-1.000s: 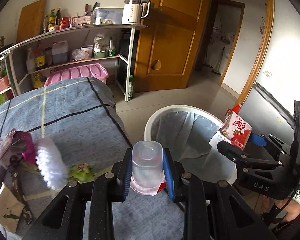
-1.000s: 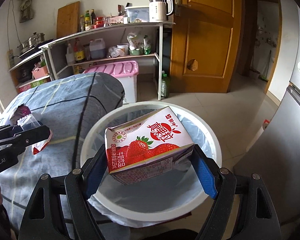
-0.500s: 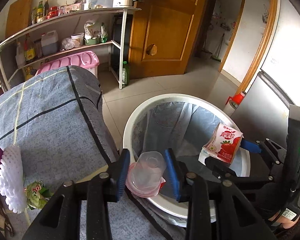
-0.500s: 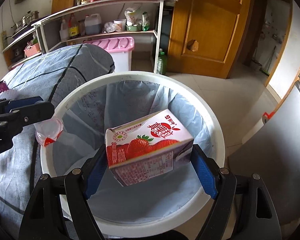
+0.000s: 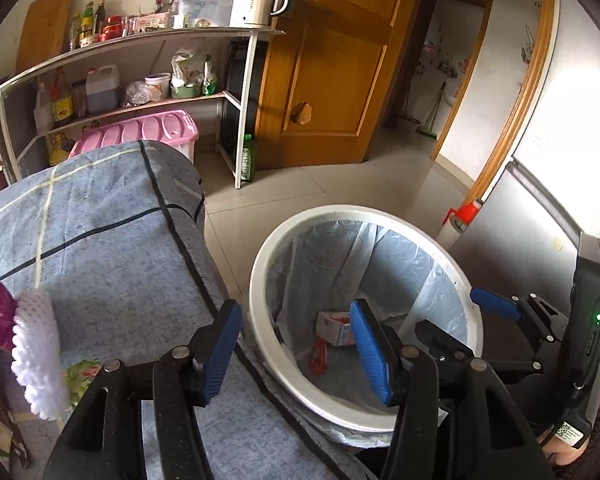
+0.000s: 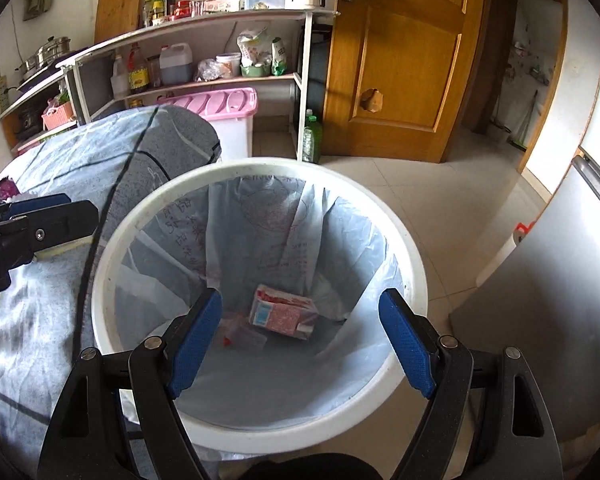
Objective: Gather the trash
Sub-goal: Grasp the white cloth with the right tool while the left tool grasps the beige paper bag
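Trash drop just finishing: left gripper (image 5: 296, 350) opening and right gripper (image 6: 300, 340) released, both empty above the white bin (image 6: 416, 276) at frame centre, milk carton (image 6: 282, 314) lying inside; next, reach left for worktop (image 5: 112, 264) litter.

Red print shows on the bin liner (image 6: 260, 236) and the carton (image 6: 282, 314) inside it, but it seems too faint and blurred to read.

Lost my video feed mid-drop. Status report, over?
Left gripper jaws opening, nothing between them; right gripper open, empty. Strawberry carton and clear cup lying at the bottom of the bin. Nothing in the way.
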A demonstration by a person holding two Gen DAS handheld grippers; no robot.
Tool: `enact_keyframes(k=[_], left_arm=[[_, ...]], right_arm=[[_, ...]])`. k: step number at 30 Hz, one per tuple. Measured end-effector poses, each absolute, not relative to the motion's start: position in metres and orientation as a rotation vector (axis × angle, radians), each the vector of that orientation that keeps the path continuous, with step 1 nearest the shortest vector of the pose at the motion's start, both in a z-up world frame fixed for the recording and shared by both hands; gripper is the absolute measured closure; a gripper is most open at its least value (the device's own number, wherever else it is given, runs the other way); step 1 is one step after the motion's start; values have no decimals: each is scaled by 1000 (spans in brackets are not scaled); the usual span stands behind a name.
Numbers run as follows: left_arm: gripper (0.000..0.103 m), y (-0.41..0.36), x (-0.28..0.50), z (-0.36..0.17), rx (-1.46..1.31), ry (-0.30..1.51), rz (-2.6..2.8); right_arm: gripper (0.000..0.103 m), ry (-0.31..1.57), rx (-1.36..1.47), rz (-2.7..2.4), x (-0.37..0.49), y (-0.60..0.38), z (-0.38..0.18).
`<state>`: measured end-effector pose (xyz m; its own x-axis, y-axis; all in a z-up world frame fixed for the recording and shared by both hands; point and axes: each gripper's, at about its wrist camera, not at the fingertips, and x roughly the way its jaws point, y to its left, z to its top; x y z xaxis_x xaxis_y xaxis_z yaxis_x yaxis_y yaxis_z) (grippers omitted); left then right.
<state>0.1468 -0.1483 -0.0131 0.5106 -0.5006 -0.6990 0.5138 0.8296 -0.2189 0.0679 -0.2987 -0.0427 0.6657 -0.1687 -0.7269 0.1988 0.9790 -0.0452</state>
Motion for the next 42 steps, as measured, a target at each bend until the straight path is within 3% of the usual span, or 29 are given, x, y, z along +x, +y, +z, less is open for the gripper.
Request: enact_keyframes(k=[15,29,42], left_arm=[[43,-20,106,26,-7,712,-386],[37,119,83,0,-76,746,-135],[35,148,105,-30,-103,814,-177]], right_arm=[[22,681,86,-39,56,-238,11],[22,687,-8,216,89,-125,-7],[23,767,-68,341,142,-67,-18]])
